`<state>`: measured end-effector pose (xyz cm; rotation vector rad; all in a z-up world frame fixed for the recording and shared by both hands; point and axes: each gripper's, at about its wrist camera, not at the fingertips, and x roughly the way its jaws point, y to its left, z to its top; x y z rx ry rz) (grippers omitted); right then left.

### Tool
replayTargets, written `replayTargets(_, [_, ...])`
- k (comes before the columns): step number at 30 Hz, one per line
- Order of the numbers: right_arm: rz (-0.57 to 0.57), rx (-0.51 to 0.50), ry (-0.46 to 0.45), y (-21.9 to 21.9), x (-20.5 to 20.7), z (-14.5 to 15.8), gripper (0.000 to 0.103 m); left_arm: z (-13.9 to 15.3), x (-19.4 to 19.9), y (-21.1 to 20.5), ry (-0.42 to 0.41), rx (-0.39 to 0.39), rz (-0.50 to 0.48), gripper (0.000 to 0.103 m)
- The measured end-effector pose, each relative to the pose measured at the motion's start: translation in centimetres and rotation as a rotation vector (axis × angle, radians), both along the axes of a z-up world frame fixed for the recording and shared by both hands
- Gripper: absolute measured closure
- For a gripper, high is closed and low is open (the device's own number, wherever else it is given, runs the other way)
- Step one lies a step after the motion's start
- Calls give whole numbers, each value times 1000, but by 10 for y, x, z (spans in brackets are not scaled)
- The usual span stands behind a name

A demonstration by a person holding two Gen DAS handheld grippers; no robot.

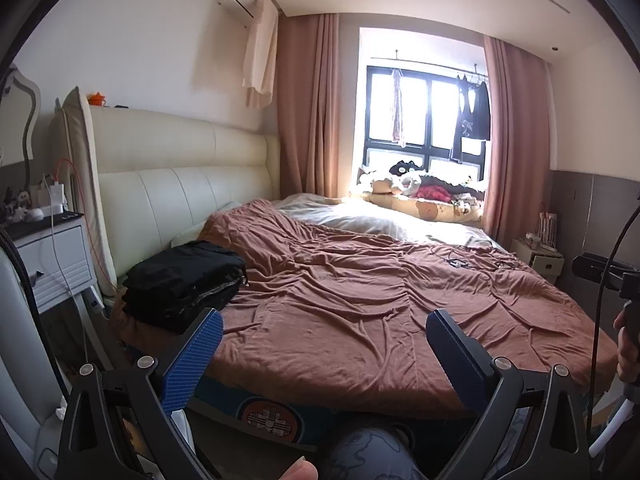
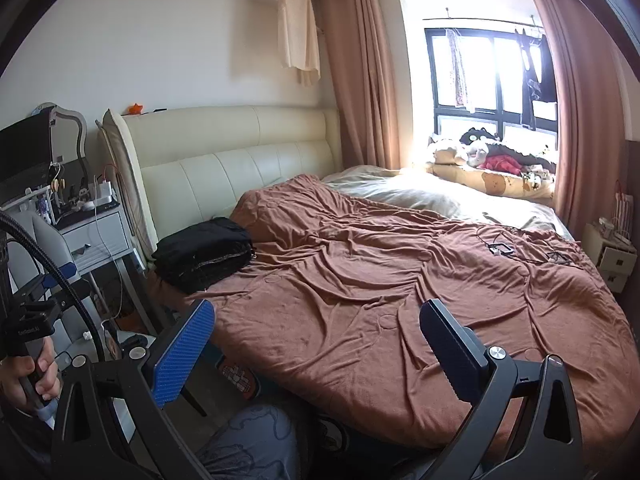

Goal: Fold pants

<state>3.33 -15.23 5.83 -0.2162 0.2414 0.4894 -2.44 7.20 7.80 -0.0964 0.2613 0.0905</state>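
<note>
A stack of folded black pants point(image 1: 184, 280) point(image 2: 204, 254) lies on the near left corner of the bed, close to the headboard. My left gripper point(image 1: 324, 328) hovers open above the bed's near edge, to the right of the stack, nothing between its blue fingers point(image 1: 192, 360). My right gripper point(image 2: 316, 320) is also open and empty, held over the brown blanket point(image 2: 380, 280), with the stack to its upper left. A hand point(image 2: 28, 376) grips the left tool's handle at the left edge of the right wrist view.
A cream padded headboard point(image 1: 168, 172) backs the bed. A white nightstand point(image 1: 52, 256) with cables stands left of it. Cables and small devices point(image 2: 504, 248) lie on the blanket's far right. Stuffed toys point(image 1: 404, 184) sit on the window sill. The person's knee point(image 1: 368, 456) is below the grippers.
</note>
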Motion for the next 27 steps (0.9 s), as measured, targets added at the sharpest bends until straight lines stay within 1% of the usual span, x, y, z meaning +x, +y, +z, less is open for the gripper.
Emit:
replayTargets(7, [-29, 26, -14, -19, -11, -15, 0, -7, -9, -14, -2, 0, -18, 1])
replayTargets(15, [-46, 31, -17, -27, -19, -31, 0, -14, -15, -28, -15, 15, -17, 1])
replayTargets(21, [-70, 37, -22, -31, -27, -41, 0, -21, -17, -36, -28, 5, -26, 1])
replayTargets(27, [-76, 38, -14, -34, -31, -48, 0, -28, -13, -42, -7, 1, -40, 1])
